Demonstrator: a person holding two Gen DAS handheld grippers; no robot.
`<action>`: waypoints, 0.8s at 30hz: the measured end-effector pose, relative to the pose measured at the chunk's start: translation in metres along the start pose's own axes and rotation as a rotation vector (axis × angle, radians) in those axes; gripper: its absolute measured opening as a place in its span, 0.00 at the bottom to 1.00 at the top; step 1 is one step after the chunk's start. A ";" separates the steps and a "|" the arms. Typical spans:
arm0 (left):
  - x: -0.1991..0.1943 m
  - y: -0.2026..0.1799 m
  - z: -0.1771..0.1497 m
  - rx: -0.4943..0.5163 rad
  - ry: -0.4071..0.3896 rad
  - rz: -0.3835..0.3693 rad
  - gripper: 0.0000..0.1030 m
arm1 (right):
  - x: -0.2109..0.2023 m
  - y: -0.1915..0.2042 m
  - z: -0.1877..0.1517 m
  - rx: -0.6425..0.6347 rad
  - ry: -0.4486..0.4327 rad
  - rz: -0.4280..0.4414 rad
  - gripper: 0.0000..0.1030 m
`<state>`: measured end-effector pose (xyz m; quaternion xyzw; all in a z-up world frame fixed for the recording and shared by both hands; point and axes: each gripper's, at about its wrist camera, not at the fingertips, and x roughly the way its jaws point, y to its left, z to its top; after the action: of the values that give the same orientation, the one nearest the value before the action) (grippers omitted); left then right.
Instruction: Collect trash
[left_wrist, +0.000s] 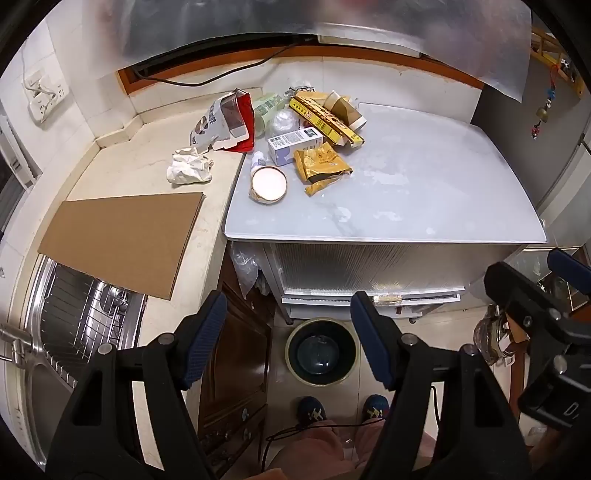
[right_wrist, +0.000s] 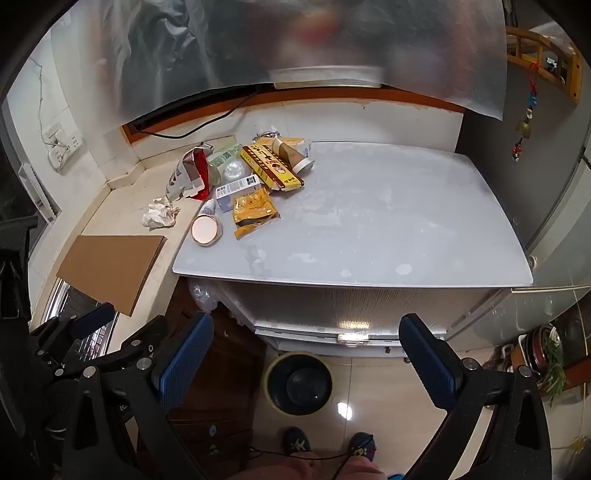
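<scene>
Yellow packets, boxes and a paper cup lie heaped at the far left of the grey desk. Both the left claw and right claw hang with fingers apart, holding nothing, above the dark bin on the floor.

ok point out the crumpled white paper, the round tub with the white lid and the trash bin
crumpled white paper (left_wrist: 189, 165), left wrist view, middle of the wad
round tub (left_wrist: 269, 183), left wrist view, centre of its white lid
trash bin (right_wrist: 298, 384), right wrist view, dark inside bottom
</scene>
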<state>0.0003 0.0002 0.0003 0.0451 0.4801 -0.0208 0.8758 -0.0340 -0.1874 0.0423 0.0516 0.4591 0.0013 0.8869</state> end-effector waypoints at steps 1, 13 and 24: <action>0.000 0.000 0.000 0.000 -0.002 0.000 0.65 | 0.000 0.000 -0.001 -0.014 -0.007 -0.026 0.99; -0.006 0.000 0.002 0.004 -0.019 0.008 0.65 | -0.006 0.006 -0.001 -0.031 -0.012 -0.021 0.87; -0.010 0.004 0.000 -0.012 -0.021 0.010 0.65 | -0.009 0.011 0.000 -0.030 -0.006 -0.006 0.87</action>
<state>-0.0045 0.0043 0.0090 0.0419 0.4709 -0.0139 0.8811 -0.0389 -0.1770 0.0503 0.0371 0.4565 0.0056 0.8889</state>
